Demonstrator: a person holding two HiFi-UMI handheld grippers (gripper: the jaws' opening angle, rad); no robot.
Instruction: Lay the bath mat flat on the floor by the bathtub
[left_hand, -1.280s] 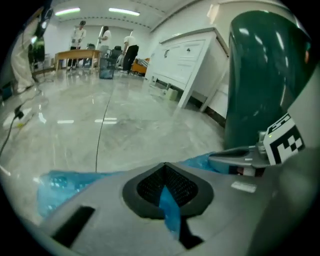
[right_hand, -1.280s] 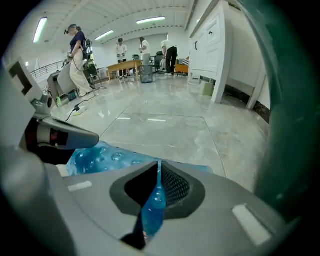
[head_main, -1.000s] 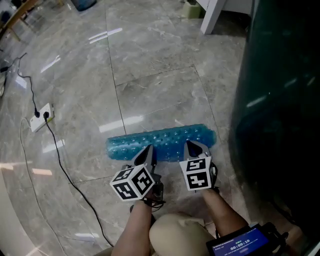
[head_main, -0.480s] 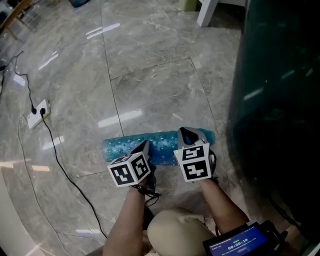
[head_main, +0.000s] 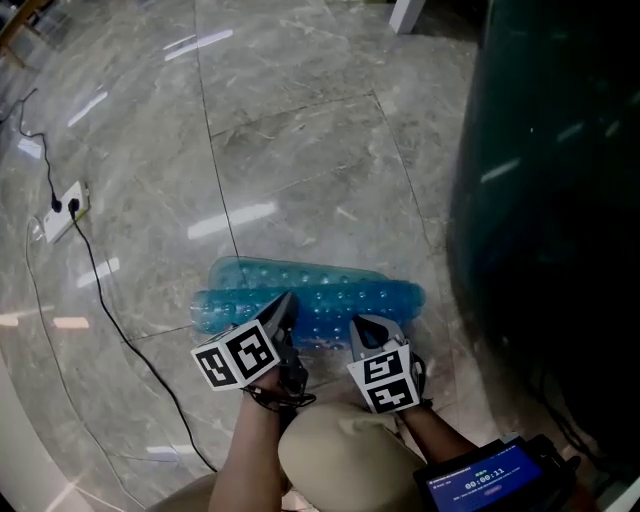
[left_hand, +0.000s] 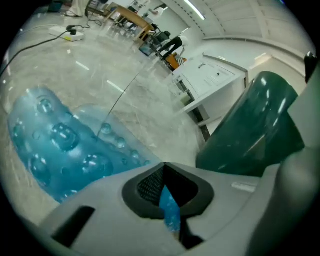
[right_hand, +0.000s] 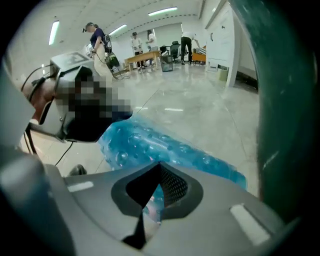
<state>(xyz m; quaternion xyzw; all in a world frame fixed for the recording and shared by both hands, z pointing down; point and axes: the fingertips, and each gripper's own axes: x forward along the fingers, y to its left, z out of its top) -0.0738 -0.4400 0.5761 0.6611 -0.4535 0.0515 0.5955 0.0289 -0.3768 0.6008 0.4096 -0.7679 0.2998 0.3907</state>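
A translucent blue bath mat with bubble studs lies on the grey marble floor, partly unrolled, beside the dark green bathtub. My left gripper is shut on the mat's near edge, and a strip of blue shows pinched between its jaws. My right gripper is shut on the same edge further right, where blue mat fills the gap between its jaws. The rest of the mat spreads away from both grippers. The tub rises close on the right.
A white power strip with a black cable lies on the floor at the left. A white cabinet leg stands at the far top. A device with a lit screen sits low right. People and desks are far off.
Both grippers have drawn back toward me with the mat's edge. The tight roll has opened out, and a flat layer now shows in front of it.
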